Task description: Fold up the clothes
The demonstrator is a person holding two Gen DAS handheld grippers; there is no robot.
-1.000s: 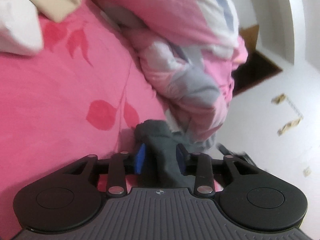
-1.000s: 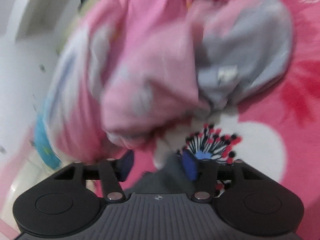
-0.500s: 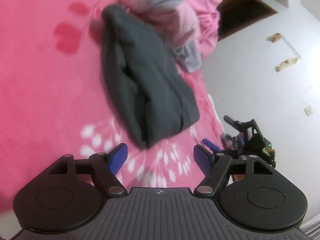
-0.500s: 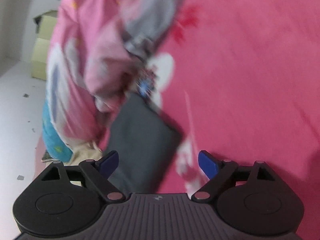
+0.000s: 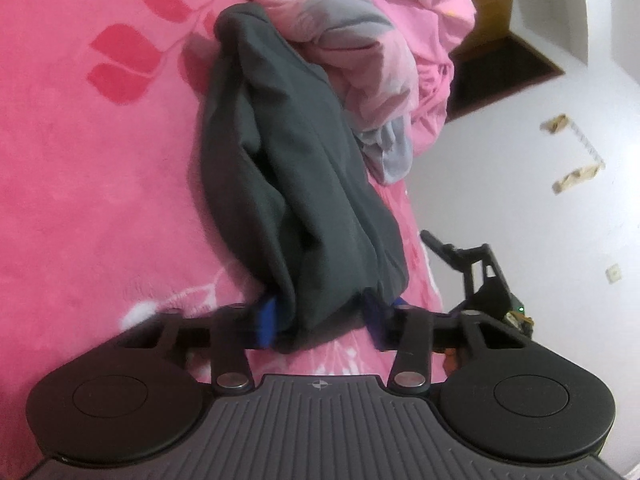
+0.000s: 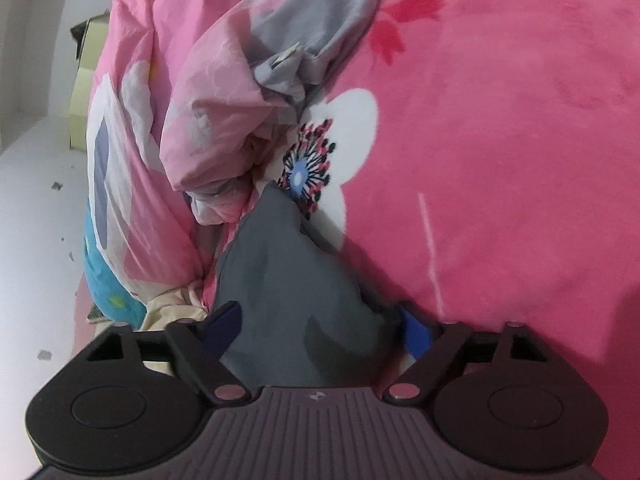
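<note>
Blue pads, left gripper [image 5: 320,322]: jaws closing, with the near end of the dark grey garment [image 5: 296,184] bunched between them; the pads appear to press the cloth on both sides.
Blue pads, right gripper [image 6: 318,330]: jaws closing but set wider; grey cloth fills the gap between them, and contact on both pads cannot be confirmed.
Garment position: lies lengthwise on the pink floral blanket [image 5: 92,184], running from the left gripper toward the far side, loosely rolled and creased.
Right-hand neighbour: crumpled pink-and-grey quilt [image 5: 360,52] touches the far right edge of the garment.
Beyond the bed: white floor [image 5: 520,168] to the right; a second black gripper device [image 5: 476,276] sits just past the bed edge.
Step in hand: judged as securing two holds on one end of the garment, prior to spreading.
Next move calls for: both grips firm, then a lift and pull away from the quilt so the cloth opens flat.
Risk: the quilt may snag and drag along.
</note>
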